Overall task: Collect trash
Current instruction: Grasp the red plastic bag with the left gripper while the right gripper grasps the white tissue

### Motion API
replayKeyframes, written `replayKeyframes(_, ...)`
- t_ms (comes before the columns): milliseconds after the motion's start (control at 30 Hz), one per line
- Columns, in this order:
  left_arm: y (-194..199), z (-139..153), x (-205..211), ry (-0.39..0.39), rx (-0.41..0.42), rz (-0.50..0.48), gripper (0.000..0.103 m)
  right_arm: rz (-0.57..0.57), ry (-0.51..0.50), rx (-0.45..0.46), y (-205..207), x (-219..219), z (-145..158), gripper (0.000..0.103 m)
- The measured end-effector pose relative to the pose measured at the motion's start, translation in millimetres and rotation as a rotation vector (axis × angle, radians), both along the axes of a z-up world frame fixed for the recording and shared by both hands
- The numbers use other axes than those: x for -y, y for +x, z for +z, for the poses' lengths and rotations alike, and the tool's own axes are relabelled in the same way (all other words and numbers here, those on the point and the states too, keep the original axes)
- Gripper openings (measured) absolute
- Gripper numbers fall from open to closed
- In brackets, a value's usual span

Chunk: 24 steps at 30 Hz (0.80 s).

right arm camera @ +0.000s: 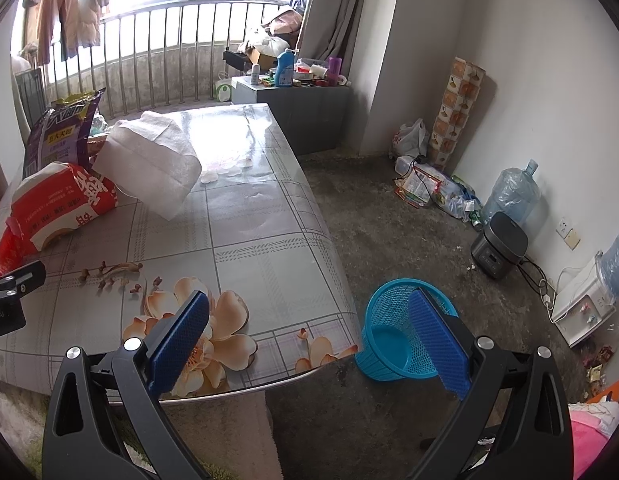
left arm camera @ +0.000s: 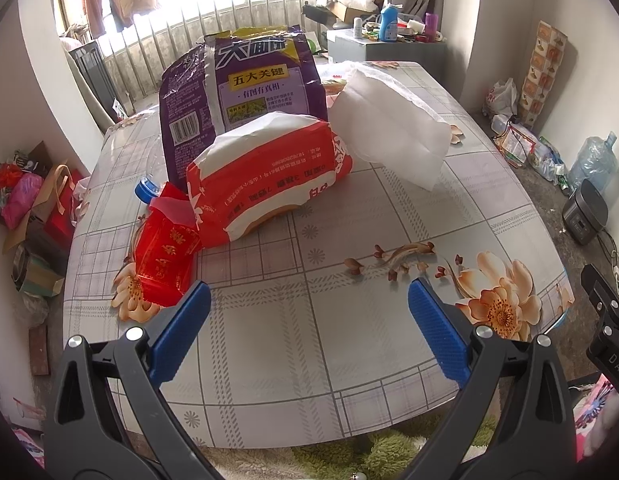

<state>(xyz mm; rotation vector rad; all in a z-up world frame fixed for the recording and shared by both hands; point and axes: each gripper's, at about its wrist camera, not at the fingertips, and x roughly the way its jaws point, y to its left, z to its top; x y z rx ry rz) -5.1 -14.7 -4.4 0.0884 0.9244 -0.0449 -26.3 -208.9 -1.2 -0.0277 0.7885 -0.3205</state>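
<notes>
Trash pile: 4 pieces are lying together on the table (left arm camera: 309,340), toward its far left part.
Red-and-white bag (left arm camera: 265,176): lying on its side in the middle of the pile, printed with red Chinese text that is reading upside down from the left wrist view.
Purple bag (left arm camera: 245,92): standing upright just behind the red-and-white bag, showing "五大关键", a barcode and a torn-open top.
White tissue (left arm camera: 389,120): leaning to the right of the red-and-white bag, touching it.
Red wrapper (left arm camera: 165,256): lying left of the red-and-white bag, carrying gold characters too small to read.
Blue-capped bottle (left arm camera: 145,190): peeking out behind the red wrapper.
Blue basket (right arm camera: 393,332): sitting on the floor off the table's right corner, nothing showing inside.
Left gripper (left arm camera: 309,304): hovering over the table's near part, spread wide, gripping nothing, with the pile well ahead.
Right gripper (right arm camera: 309,316): spread wide over the table's right corner, gripping nothing.
</notes>
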Motion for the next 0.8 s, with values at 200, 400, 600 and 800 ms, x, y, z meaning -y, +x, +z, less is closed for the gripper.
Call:
replayKeyframes(200,5.6,5.0,-22.3,-0.052,0.029,0.010,0.094,0.033,0.026,0.060,8.2,-10.3,12.7,0.097)
replayKeyframes(400,3.9,17.2,-80.5,-0.160,0.177,0.058,0.094,0.124,0.074,0.115,29.7,-37.7,28.0,0.097)
replayKeyframes(600,13.2,14.8,-141.6,-0.226,0.234,0.135,0.094,0.252,0.220,0.145,61.3,-79.6,35.8,0.097)
replayKeyframes(800,39.0,-4.0,-185.4,-0.342,0.163,0.148,0.069,0.347,0.305,0.136,86.1,-116.0,36.8,0.097)
